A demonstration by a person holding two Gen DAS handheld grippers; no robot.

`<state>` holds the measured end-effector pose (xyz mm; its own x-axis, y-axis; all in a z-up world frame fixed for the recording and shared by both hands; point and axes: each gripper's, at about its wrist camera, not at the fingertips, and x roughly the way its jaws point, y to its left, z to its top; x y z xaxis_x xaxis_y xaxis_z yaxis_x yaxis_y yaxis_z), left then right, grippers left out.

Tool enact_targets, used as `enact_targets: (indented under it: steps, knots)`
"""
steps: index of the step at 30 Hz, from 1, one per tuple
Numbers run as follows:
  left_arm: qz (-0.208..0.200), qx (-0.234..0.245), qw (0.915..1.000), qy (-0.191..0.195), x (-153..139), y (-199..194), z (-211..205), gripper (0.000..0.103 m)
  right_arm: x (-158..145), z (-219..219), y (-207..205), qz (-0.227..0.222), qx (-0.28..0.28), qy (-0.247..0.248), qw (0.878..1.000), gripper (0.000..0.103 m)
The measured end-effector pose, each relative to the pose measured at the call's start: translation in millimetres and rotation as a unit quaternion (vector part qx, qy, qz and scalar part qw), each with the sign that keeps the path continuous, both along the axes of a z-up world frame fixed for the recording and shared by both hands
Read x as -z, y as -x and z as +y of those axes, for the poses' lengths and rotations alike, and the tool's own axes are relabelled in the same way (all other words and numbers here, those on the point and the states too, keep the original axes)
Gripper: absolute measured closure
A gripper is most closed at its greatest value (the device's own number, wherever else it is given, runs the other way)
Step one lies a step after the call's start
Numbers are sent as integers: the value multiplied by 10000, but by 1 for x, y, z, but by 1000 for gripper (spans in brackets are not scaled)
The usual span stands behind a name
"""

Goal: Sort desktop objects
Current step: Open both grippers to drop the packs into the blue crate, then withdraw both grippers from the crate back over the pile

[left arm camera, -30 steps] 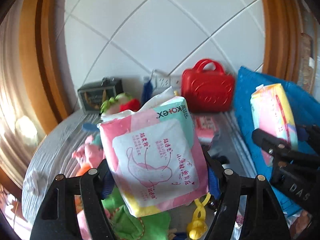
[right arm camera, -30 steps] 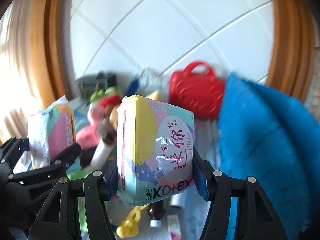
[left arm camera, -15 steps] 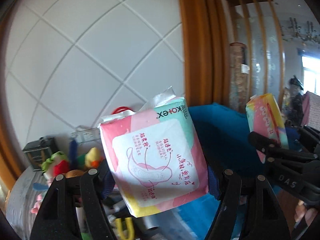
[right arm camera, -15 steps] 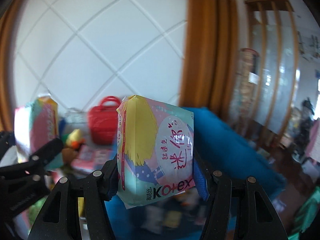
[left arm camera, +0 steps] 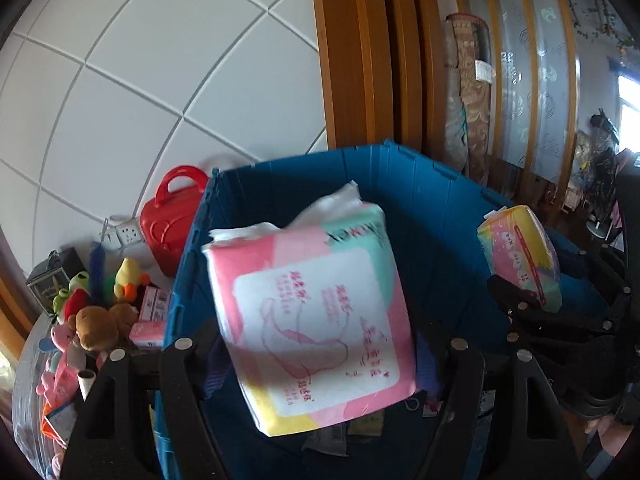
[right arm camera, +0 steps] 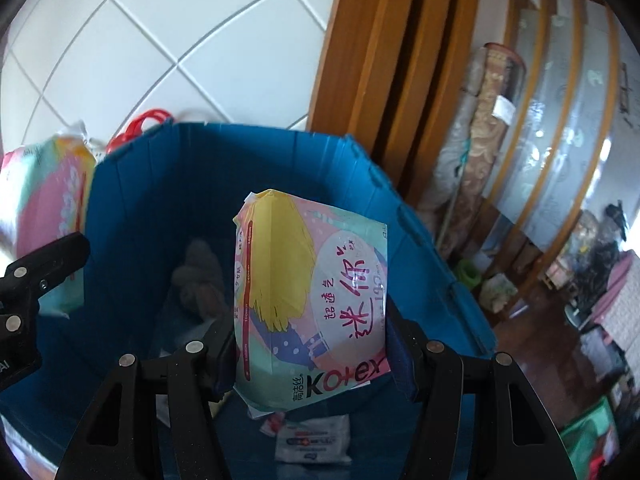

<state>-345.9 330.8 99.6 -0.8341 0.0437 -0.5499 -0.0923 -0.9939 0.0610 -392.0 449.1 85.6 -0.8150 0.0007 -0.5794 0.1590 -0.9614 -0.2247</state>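
My left gripper (left arm camera: 320,360) is shut on a pink, mint and yellow Kotex pad pack (left arm camera: 320,312), which sits tilted and blurred between the pads. It hangs over the open blue bin (left arm camera: 280,164). My right gripper (right arm camera: 310,356) is shut on a yellow and mint Kotex mini pad pack (right arm camera: 308,288), also above the blue bin (right arm camera: 260,130). In the left wrist view the right gripper's pack (left arm camera: 520,264) shows at the right. The pink pack (right arm camera: 44,200) shows at the left edge of the right wrist view.
The bin holds a white wipes packet (right arm camera: 312,440) and a grey plush (right arm camera: 200,276). Left of the bin are a red toy case (left arm camera: 176,216) and plush toys (left arm camera: 96,320) on the grey table. A wooden door frame (left arm camera: 360,60) and a rolled carpet (left arm camera: 468,100) stand behind.
Both grippers have swung right, from above the cluttered table to over the blue bin, each still holding its pack. The pink pack now sits more tilted in the left gripper.
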Motion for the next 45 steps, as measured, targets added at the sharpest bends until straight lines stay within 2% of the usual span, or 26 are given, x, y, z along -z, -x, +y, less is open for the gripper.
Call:
enact_targets:
  steps: [4, 6, 10, 13, 15, 17, 23, 28, 32, 35, 40, 45]
  knots:
    - [-6, -205, 9997, 120, -9, -3, 12, 29, 6, 9, 1, -97, -213, 50, 9997, 42]
    - [-48, -243, 9996, 117, -8, -3, 11, 25, 9, 9, 1, -91, -194, -77, 9997, 42]
    - [-33, -342, 9994, 95, -10, -2, 10, 25, 12, 15, 7, -166, -194, -62, 9997, 39]
    - [-32, -386, 9992, 78, -10, -4, 7, 25, 9, 16, 5, -91, -122, -115, 9998, 25]
    - [-14, -387, 9992, 56, -10, -7, 6, 25, 5, 17, 4, -21, -100, -94, 9999, 10]
    - [31, -376, 9993, 34, -12, -12, 6, 25, 0, 20, 1, 73, -101, -57, 9999, 1]
    - [329, -491, 9982, 15, -25, -36, 0, 25, -12, 21, -16, 338, -199, 32, 9992, 0]
    - [673, -811, 9944, -12, -33, -70, -23, 24, -18, 5, -41, 610, -574, 63, 9965, 0]
    - [945, -1309, 9869, -27, -35, -103, -55, 24, -23, -19, -66, 897, -1045, 145, 9904, 0]
    - [979, -1804, 9787, 21, -31, -126, -84, 24, -27, -40, -80, 1004, -1463, 354, 9835, 0]
    - [792, -2621, 9618, 53, -17, -162, -147, 24, -30, -91, -101, 1059, -2244, 630, 9667, 0]
    - [441, -3210, 9460, -94, 9, -191, -212, 24, -21, -156, -124, 926, -3042, 767, 9450, 0]
